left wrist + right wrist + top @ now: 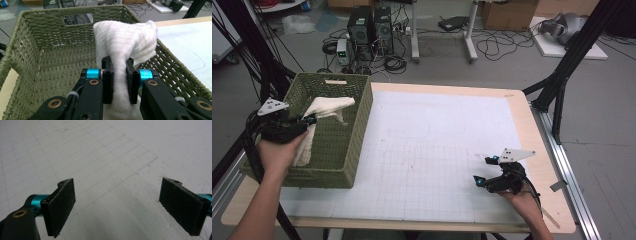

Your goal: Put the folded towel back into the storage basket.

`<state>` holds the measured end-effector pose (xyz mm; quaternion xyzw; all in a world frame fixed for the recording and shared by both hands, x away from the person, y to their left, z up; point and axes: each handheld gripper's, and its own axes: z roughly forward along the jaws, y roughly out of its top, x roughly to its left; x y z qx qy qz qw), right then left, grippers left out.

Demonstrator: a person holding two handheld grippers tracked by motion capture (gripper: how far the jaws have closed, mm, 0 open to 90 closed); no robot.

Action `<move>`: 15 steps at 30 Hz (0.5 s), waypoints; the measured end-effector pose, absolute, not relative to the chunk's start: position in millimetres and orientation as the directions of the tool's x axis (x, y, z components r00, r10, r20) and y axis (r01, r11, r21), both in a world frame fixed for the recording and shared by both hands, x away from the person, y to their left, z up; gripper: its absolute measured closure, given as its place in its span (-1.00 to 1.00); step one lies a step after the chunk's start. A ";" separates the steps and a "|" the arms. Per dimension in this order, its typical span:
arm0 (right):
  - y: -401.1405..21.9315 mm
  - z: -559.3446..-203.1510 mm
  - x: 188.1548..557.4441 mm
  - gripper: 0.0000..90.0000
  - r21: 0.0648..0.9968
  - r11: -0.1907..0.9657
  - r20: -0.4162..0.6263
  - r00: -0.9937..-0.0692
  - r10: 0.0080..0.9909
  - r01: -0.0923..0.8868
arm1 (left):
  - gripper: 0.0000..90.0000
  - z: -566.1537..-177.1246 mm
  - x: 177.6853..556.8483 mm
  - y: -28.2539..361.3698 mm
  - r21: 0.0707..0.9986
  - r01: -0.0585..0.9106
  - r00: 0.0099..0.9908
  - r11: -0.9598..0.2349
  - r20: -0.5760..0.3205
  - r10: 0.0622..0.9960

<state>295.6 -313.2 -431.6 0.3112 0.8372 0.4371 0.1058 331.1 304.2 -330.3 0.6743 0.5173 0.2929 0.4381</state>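
Note:
A white towel [326, 111] hangs over the green woven basket [357, 130] at the table's left. My left gripper [307, 120] is shut on it above the basket's inside. In the left gripper view the black pads pinch a fold of the towel [125, 42], which bunches up beyond the jaws toward the basket's right wall [175, 67]. The basket's floor [60, 65] looks bare. My right gripper [483, 171] rests low over the white gridded mat [427, 150] near the table's front right. Its pads [62, 205] stand wide apart with nothing between them.
The basket takes up the table's left side, with a handle slot [76, 20] in its far wall. Black frame struts [572, 55] rise at the right rear and at the left. Computers and cables [372, 35] lie on the floor beyond the table.

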 end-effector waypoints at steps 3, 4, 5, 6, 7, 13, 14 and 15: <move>-313.1 -431.9 295.7 -0.71 0.798 0.425 0.094 -0.785 0.613 0.427 | 0.78 -331.9 332.0 303.7 0.892 0.446 0.285 -0.075 -0.062 0.957; -313.0 -431.9 295.7 -0.71 0.798 0.425 0.094 -0.785 0.613 0.428 | 0.78 -332.6 332.3 303.4 0.891 0.448 0.281 -0.072 -0.064 0.958; -313.0 -431.9 295.6 -0.71 0.798 0.424 0.095 -0.784 0.613 0.428 | 0.78 -333.3 332.7 303.1 0.890 0.450 0.280 -0.071 -0.065 0.958; -313.1 -431.8 295.6 -0.71 0.798 0.424 0.095 -0.784 0.613 0.428 | 0.78 -334.0 333.0 302.8 0.889 0.453 0.277 -0.070 -0.066 0.959; -313.2 -431.8 295.6 -0.71 0.798 0.424 0.095 -0.784 0.613 0.428 | 0.78 -334.6 333.3 302.4 0.888 0.454 0.275 -0.068 -0.067 0.959; -313.1 -432.1 295.8 -0.71 0.797 0.427 0.093 -0.785 0.612 0.427 | 0.78 -337.0 335.0 299.7 0.883 0.465 0.259 -0.061 -0.071 0.963; -313.1 -432.2 295.8 -0.71 0.797 0.427 0.093 -0.785 0.612 0.428 | 0.77 -337.2 335.4 299.4 0.883 0.467 0.255 -0.055 -0.075 0.964; -313.1 -432.2 295.9 -0.71 0.797 0.427 0.093 -0.785 0.613 0.428 | 0.77 -337.2 335.6 299.5 0.882 0.469 0.252 -0.053 -0.076 0.965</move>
